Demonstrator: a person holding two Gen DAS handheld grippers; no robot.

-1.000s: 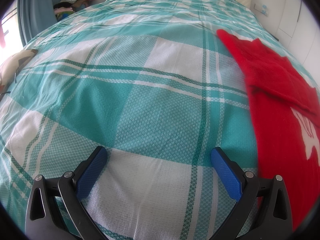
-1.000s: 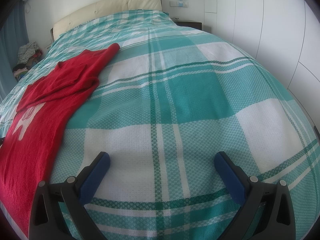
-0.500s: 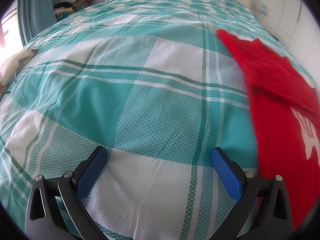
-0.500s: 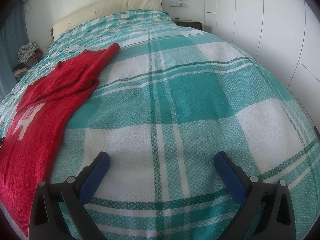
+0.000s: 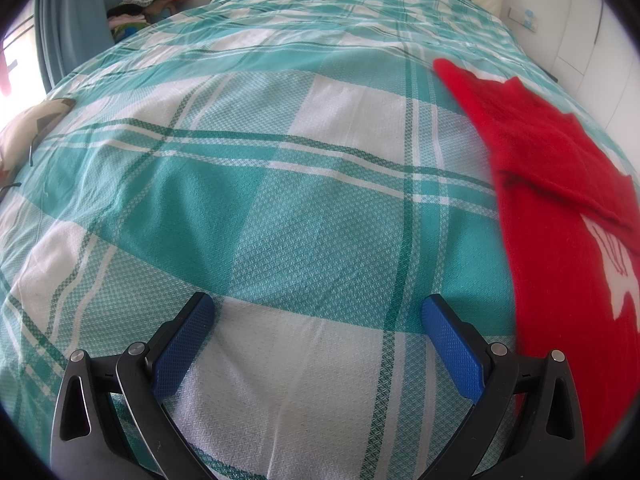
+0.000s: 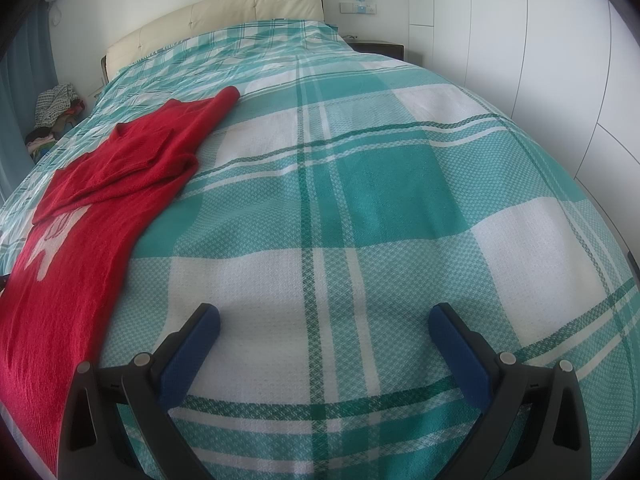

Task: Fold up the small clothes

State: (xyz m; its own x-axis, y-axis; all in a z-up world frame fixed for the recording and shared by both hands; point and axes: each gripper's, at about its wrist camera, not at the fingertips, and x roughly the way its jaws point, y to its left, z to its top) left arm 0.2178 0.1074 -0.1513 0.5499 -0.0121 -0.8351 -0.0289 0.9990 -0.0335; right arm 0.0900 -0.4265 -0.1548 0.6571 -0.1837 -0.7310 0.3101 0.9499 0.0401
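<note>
No boxes, baskets or other containers visible in either view; only a bed under a teal-and-white plaid woven bedspread [image 5: 304, 216], bearing one garment.

From the left wrist view: left gripper [image 5: 318, 312] spread wide, blue textured pads [image 5: 182, 350] far apart, nothing between them, poised over a white square of the bedspread; off to its left, at the bed's edge, a beige patterned cushion [image 5: 36, 128]; far ahead and left, a heap of mixed clothes [image 5: 148, 0] beside a blue curtain [image 5: 68, 20]; to its right, a red knitted sweater with a white motif [image 5: 560, 216], lying flat on the bedspread, one sleeve folded across the body, its near edge just beside the right-hand finger but apart from it.

From the right wrist view: the same red knitted sweater [image 6: 84, 216] to the left of the right gripper [image 6: 324, 320], stretching from the near bed edge up and away, a sleeve tip reaching ahead toward the middle of the bed; right gripper likewise spread wide, empty, over bare bedspread [image 6: 400, 200], near the sweater's edge without touching; far ahead, a cream padded headboard [image 6: 224, 20]; to the right, white wardrobe doors [image 6: 520, 40].
</note>
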